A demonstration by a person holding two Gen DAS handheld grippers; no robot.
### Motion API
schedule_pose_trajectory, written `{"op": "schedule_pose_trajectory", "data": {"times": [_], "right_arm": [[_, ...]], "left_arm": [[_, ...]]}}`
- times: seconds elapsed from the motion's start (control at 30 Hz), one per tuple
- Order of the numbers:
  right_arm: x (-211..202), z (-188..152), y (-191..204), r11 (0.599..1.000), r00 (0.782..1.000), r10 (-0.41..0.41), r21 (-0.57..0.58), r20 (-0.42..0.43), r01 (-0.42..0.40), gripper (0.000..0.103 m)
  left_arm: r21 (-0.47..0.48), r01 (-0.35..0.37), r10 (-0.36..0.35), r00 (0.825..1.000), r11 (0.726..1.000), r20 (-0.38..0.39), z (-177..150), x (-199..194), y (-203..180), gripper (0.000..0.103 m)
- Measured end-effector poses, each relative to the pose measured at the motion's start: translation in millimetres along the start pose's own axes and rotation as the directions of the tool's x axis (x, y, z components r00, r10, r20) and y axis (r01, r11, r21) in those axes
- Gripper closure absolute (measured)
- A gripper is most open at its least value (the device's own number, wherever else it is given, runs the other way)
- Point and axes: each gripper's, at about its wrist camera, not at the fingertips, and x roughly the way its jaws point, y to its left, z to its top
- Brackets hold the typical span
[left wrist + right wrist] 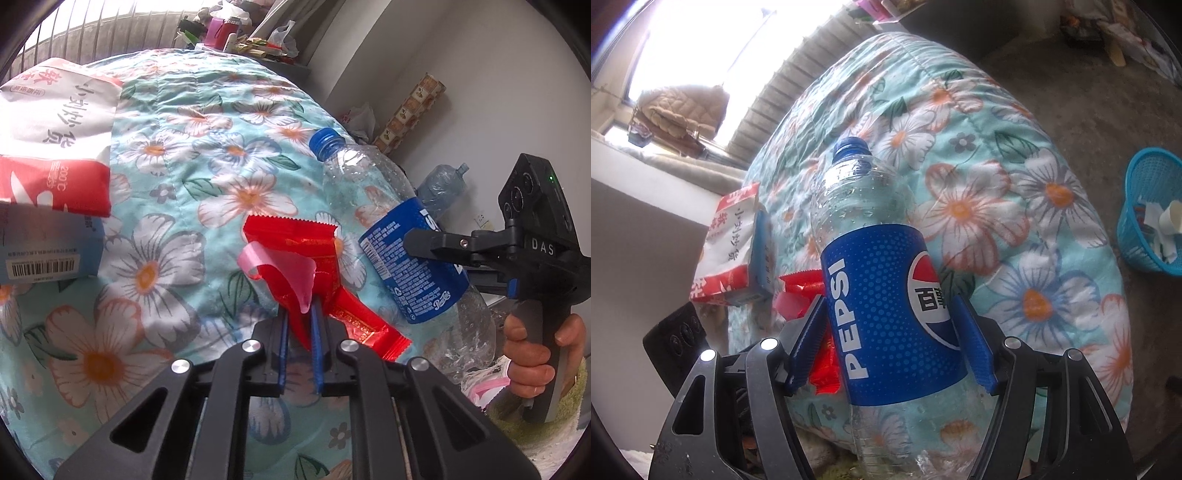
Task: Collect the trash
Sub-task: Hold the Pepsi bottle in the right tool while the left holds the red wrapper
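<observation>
An empty Pepsi bottle (886,295) with a blue cap lies on a floral quilt (1015,206). My right gripper (890,328) has its blue fingers on both sides of the label, shut on the bottle; the bottle (402,236) and the right gripper (436,247) also show in the left wrist view. My left gripper (301,314) is shut on a torn red snack wrapper (295,251), pinching its pink curled flap. The wrapper (805,288) lies just left of the bottle.
A red and white snack bag (55,147) and a blue box (48,251) lie at the quilt's left. A blue trash basket (1152,210) with paper in it stands on the floor to the right. Another crushed bottle (443,184) stands by the wall.
</observation>
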Motion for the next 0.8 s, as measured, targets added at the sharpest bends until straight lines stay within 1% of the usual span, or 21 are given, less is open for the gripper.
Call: {"op": "schedule_pose_trajectory", "data": {"times": [0.23,0.33,0.53,0.6,0.8], "right_arm": [[11,-3,3,1.0,1.0,0.004,-0.013,-0.027,-0.004,0.037],[11,-4,4,1.0,1.0,-0.001,-0.015,-0.025,0.001,0.039],[7,-7,2,1.0,1.0,0.007,-0.004,-0.003,-0.007,0.041],[5,-7,1,1.0,1.0,0.012,0.003,0.006,-0.012,0.041],[-12,-7,-10,0.998,0.998,0.039,0.038,0.048,-0.041,0.042]], "left_arm": [[-0.002,-0.001,0.001,1.0,1.0,-0.007,0,2,2,0.093],[-0.004,0.0,0.0,1.0,1.0,-0.006,-1,2,2,0.093],[-0.008,0.006,-0.006,1.0,1.0,-0.009,0,1,2,0.093],[-0.012,0.019,-0.019,1.0,1.0,-0.009,2,-1,2,0.096],[0.013,0.029,-0.03,0.999,0.999,0.022,12,-14,-4,0.098]]}}
